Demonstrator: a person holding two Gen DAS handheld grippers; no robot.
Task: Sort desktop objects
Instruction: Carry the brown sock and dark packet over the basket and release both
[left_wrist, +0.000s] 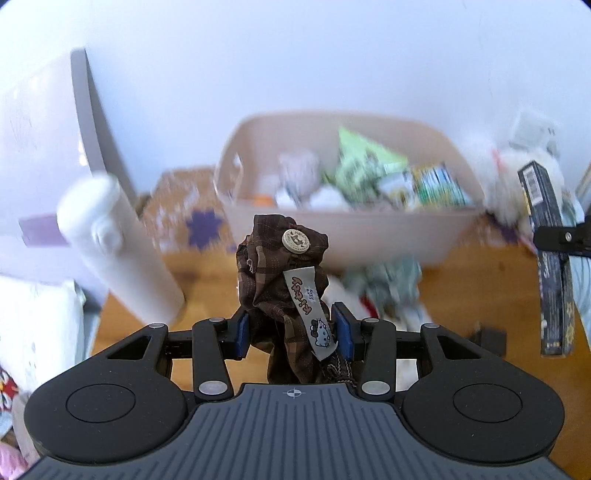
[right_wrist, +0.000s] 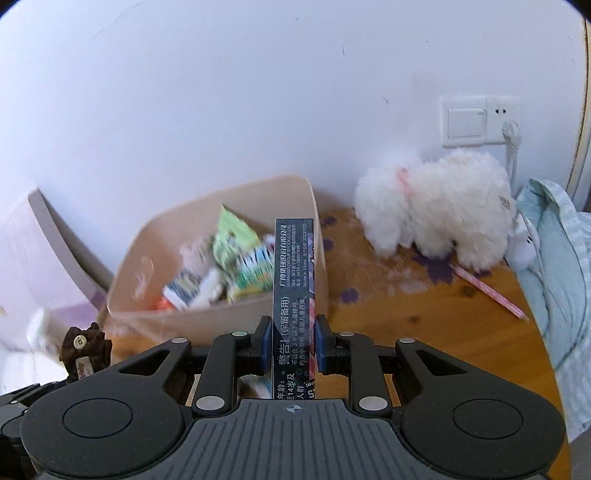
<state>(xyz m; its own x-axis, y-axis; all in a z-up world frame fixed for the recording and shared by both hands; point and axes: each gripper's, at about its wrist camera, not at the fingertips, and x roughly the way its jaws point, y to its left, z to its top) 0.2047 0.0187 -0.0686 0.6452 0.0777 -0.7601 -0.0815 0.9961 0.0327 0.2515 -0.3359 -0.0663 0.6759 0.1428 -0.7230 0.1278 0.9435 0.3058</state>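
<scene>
My left gripper (left_wrist: 291, 334) is shut on a brown plaid fabric pouch (left_wrist: 280, 273) with a round button and a cat label, held above the wooden desk in front of the beige bin (left_wrist: 369, 229). My right gripper (right_wrist: 291, 345) is shut on a tall dark printed box (right_wrist: 293, 295), held upright to the right of the beige bin (right_wrist: 147, 240). The pouch also shows in the right wrist view (right_wrist: 85, 347) at the lower left. The dark box also shows in the left wrist view (left_wrist: 550, 266) at the right edge. The bin holds several packets and small items.
A white cylinder bottle (left_wrist: 118, 251) leans at the left. A crumpled greenish cloth (left_wrist: 391, 280) lies before the bin. A white plush dog (right_wrist: 439, 214) sits by the wall socket (right_wrist: 480, 122). A pink pencil (right_wrist: 491, 293) lies on the desk. A pale blue cloth (right_wrist: 554, 266) hangs at the right.
</scene>
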